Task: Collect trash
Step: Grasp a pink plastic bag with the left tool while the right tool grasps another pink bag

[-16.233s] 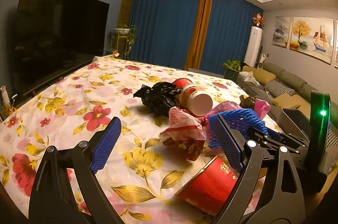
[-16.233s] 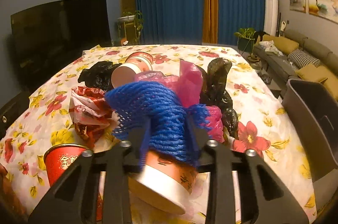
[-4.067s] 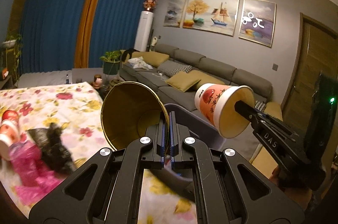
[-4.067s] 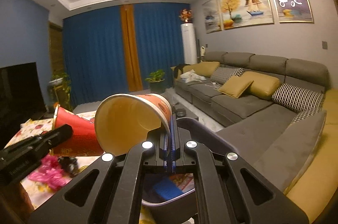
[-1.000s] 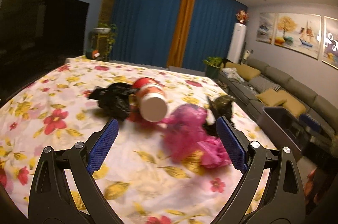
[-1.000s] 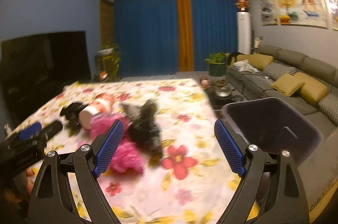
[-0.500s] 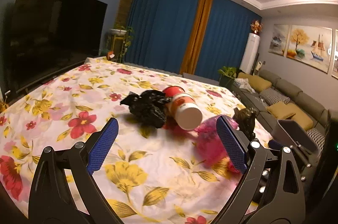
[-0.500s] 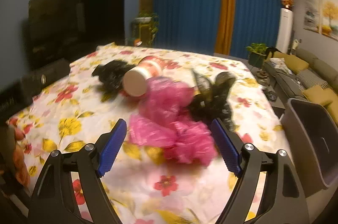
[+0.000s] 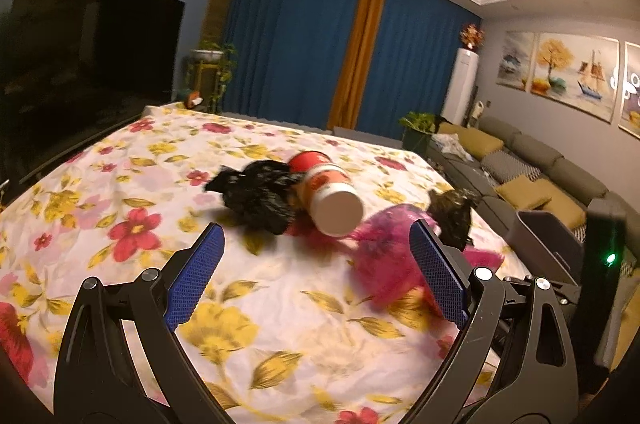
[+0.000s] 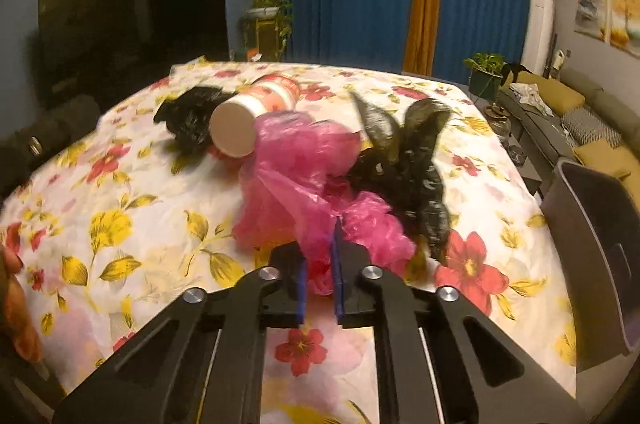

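The right gripper [image 10: 320,264] had just closed its jaws, and they were clamped on the near edge of the pink plastic bag [image 10: 304,160], which lay crumpled on the flowered tablecloth [image 10: 132,224]. Just beside the pink bag, on its right, lay a black plastic bag [image 10: 404,160], and behind it a paper cup [image 10: 252,112] lay on its side, touching another black bag [image 10: 188,116]. The left gripper [image 9: 316,276] hovered over the cloth with its jaws wide apart and nothing between them. A grey bin [image 10: 592,236] stood at the right edge of the table.
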The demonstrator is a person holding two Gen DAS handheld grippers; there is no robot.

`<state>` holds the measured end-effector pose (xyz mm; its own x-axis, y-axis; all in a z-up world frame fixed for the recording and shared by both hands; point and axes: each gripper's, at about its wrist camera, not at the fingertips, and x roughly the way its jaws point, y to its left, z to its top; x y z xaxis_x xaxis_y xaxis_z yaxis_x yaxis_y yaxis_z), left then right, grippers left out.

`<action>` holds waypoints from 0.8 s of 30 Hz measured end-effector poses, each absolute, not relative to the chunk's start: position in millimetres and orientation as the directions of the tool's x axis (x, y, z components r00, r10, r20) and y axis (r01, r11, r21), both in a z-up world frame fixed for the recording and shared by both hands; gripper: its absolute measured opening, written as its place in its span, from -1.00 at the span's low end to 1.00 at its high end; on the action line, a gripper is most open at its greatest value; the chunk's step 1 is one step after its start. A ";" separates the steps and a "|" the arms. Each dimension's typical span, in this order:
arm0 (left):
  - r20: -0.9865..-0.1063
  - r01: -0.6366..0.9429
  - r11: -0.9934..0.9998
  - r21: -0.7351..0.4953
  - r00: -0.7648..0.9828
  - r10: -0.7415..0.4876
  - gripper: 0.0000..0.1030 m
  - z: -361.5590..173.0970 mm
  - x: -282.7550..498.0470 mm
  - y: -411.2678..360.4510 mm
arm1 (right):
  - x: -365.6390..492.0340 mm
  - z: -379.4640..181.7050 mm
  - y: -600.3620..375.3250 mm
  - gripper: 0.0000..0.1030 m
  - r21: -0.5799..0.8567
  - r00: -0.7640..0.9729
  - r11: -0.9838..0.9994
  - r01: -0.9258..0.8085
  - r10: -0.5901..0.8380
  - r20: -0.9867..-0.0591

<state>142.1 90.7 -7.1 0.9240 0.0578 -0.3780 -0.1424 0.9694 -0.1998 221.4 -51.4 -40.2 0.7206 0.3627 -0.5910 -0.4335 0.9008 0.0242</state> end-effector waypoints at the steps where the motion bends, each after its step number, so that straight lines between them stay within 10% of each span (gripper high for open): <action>1: -0.379 -0.131 0.971 -0.198 0.924 0.047 0.78 -7.6 144.6 87.1 | 220.8 -36.8 -56.0 -0.86 0.035 0.728 0.905 -0.425 0.364 -0.581; 15: -0.502 -0.059 0.988 -0.143 0.865 -0.021 0.52 -23.2 219.3 33.0 | 207.9 4.5 -123.7 -0.86 0.126 0.827 0.941 -0.313 0.335 -0.452; 24: -0.573 -0.022 0.991 -0.135 0.818 -0.060 -0.67 -41.9 247.0 22.6 | 205.0 2.6 -138.2 -0.87 0.139 0.828 0.943 -0.301 0.331 -0.452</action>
<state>247.0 22.6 -41.9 0.8176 -0.0604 -0.5726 -0.0217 0.9905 -0.1354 205.0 -138.2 2.6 0.8284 0.3309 -0.4520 -0.3010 0.9434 0.1391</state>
